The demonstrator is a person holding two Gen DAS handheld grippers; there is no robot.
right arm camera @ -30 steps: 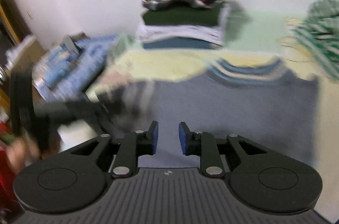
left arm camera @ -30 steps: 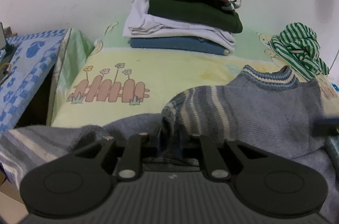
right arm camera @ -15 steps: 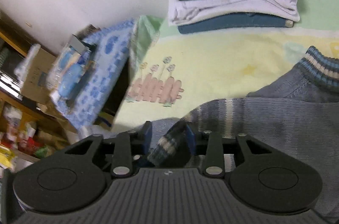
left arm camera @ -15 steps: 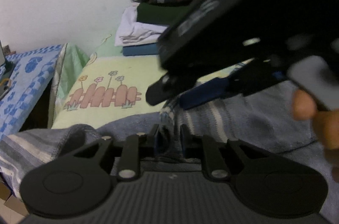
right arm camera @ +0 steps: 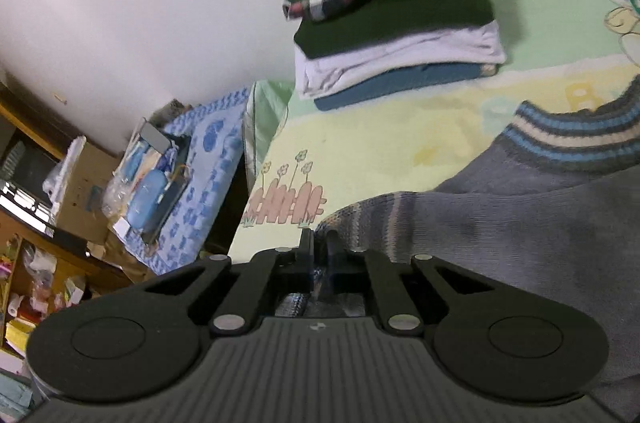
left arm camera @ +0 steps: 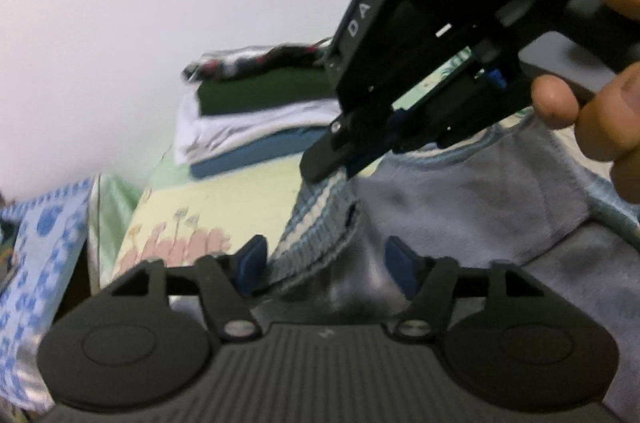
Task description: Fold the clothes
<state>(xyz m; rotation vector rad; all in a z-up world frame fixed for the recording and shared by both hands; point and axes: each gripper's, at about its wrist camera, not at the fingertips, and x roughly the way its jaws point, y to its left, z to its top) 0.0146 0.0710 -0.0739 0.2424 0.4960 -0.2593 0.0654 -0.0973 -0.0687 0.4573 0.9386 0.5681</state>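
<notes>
Closing right gripper (right arm camera: pixel 318 243) pinches sweater cuff (right arm camera: pixel 360 219); left gripper (left arm camera: pixel 328 263) opening around it

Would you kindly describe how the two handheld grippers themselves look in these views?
Both are matte black plastic. The left gripper has blue pads, round discs either side, silver pivot screws and a ribbed grey base. The right gripper, seen side-on, bears white "DAS" lettering.

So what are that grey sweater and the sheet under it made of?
The grey sweater looks like a soft knit, perhaps wool or acrylic: ribbed striped collar and cuff, matte surface. The sheet seems thin printed cotton or polyester, smooth, with a cartoon fence pattern.
</notes>
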